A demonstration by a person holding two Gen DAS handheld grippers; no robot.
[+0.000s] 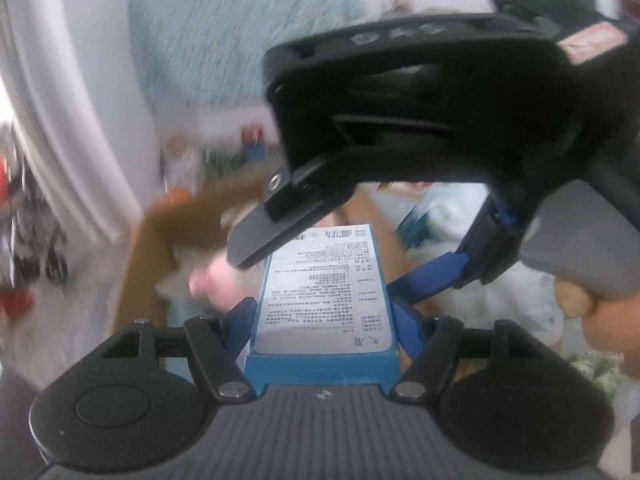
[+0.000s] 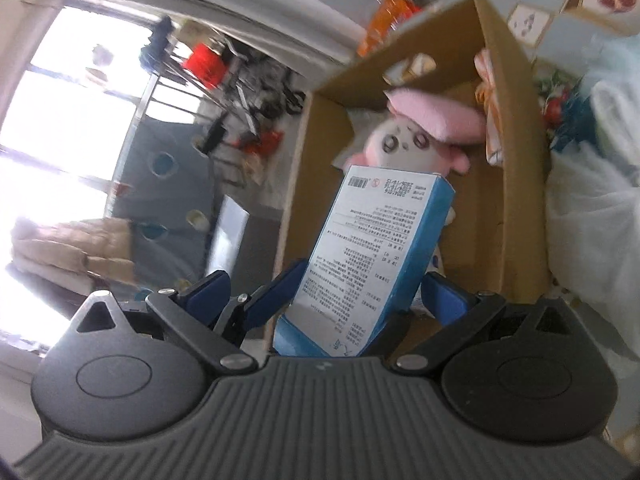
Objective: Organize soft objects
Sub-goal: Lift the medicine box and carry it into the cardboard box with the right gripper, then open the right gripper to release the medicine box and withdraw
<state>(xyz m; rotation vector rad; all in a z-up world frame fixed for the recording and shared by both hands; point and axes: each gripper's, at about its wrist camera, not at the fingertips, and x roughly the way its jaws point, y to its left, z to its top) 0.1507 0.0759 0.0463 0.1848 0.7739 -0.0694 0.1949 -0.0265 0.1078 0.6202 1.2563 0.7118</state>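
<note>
Lived-in home: bright window [image 2: 60, 128], laden drying rack [image 2: 224, 80], cardboard box [image 2: 516, 184] holding plush toy [image 2: 404, 144]

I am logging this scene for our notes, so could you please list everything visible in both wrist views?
blue-and-white printed box: one, between the left tongs' fingers.
second blue-and-white printed box: one, between the right tongs' fingers, over the carton.
cardboard carton: one, brown, open, ahead of both tongs.
pink plush toy: one, pink and white, inside the carton.
pink pillow: one, atop the plush.
white bedding: beside the carton.
teal fluffy rug: one, background.
left tongs: closed on their box.
right tongs: closed on their box.
hand: one, gripping the right tongs' handle.
</note>
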